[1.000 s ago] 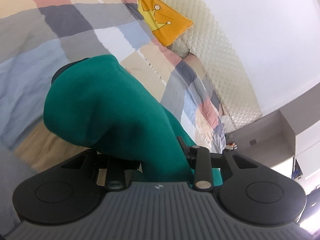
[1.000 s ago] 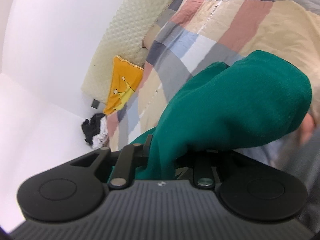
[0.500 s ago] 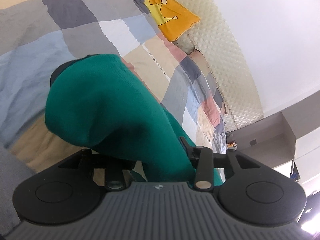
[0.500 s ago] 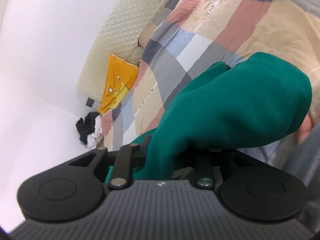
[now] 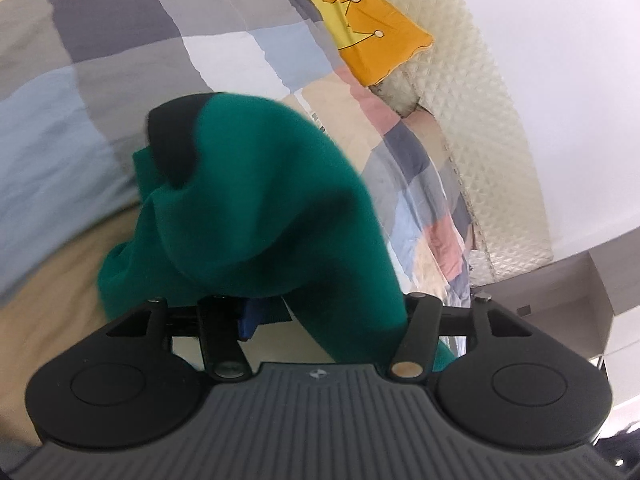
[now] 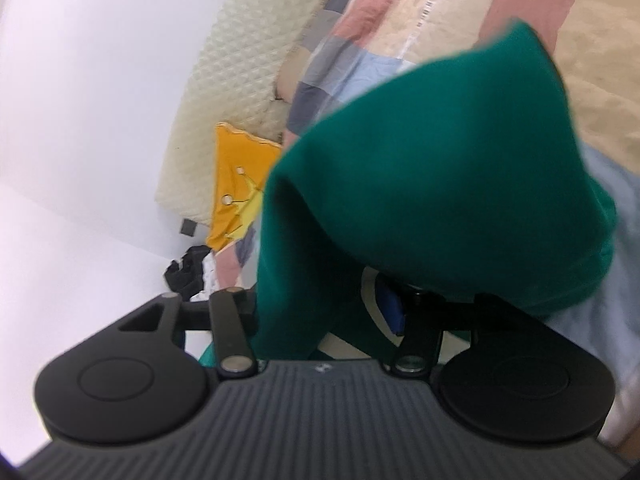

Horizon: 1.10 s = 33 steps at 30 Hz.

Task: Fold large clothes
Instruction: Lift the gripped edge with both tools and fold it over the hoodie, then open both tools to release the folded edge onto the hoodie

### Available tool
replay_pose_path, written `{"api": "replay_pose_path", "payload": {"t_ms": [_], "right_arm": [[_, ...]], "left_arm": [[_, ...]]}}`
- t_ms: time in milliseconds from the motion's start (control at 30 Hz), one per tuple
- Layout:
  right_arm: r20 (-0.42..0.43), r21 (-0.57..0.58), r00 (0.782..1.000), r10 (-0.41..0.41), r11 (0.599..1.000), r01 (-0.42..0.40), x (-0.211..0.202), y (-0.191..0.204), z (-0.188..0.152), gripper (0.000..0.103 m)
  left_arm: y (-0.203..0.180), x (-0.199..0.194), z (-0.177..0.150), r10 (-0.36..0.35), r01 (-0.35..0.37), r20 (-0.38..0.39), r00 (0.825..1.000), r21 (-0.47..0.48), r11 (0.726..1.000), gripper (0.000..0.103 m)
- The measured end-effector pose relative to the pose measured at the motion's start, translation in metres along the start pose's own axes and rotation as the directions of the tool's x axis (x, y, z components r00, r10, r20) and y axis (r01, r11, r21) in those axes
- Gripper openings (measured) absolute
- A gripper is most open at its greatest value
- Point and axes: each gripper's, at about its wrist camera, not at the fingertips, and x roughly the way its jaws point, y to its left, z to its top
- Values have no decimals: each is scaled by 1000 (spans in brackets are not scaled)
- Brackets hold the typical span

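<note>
A dark green garment (image 5: 272, 216) drapes over my left gripper (image 5: 320, 304) and hides its fingertips; a black patch shows at the garment's top edge. The left gripper is shut on the cloth and holds it above the patchwork bedspread (image 5: 132, 40). In the right wrist view the same green garment (image 6: 432, 184) hangs over my right gripper (image 6: 328, 304), which is shut on it. A blue pad (image 6: 390, 308) shows under the fabric. Both fingertip pairs are hidden by cloth.
An orange cushion with a yellow crown (image 5: 368, 36) leans on the cream quilted headboard (image 5: 492, 128); it also shows in the right wrist view (image 6: 236, 188). A grey cabinet (image 5: 580, 280) stands beyond the bed. A black-and-white clothes pile (image 6: 192, 272) lies by the wall.
Both grippers have moved with the garment. The cloth has bunched up and swung over the bed, with motion blur now. Both grips stay closed.
</note>
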Motion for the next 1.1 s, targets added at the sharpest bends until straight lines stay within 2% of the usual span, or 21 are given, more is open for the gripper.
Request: {"api": "replay_pose_path", "payload": {"t_ms": [233, 467, 700, 833, 933, 1033, 1067, 1100], "right_arm": [[-86, 88, 994, -66, 993, 74, 67, -33, 34, 57], [-79, 38, 995, -61, 997, 64, 98, -47, 44, 55], [-57, -28, 993, -108, 994, 106, 118, -44, 48, 55], [-51, -54, 994, -101, 994, 98, 120, -45, 49, 56], [-54, -73, 995, -84, 994, 80, 118, -45, 49, 56], [-60, -90, 996, -71, 994, 66, 120, -40, 48, 56], [-67, -102, 995, -71, 993, 64, 119, -38, 48, 56], [-71, -112, 995, -71, 992, 63, 117, -36, 48, 56]], "left_arm": [[0, 66, 28, 65, -65, -17, 998, 31, 997, 62], [6, 117, 41, 51, -48, -31, 998, 89, 995, 62], [3, 142, 43, 70, -66, -18, 997, 163, 984, 62], [-1, 141, 38, 77, -74, -6, 997, 199, 977, 62], [1, 137, 40, 59, -55, -16, 998, 185, 981, 62], [3, 129, 42, 24, -18, -34, 999, 171, 985, 73], [3, 127, 44, -4, 13, -59, 998, 162, 987, 83], [4, 125, 45, -44, 57, -90, 995, 148, 987, 89]]}}
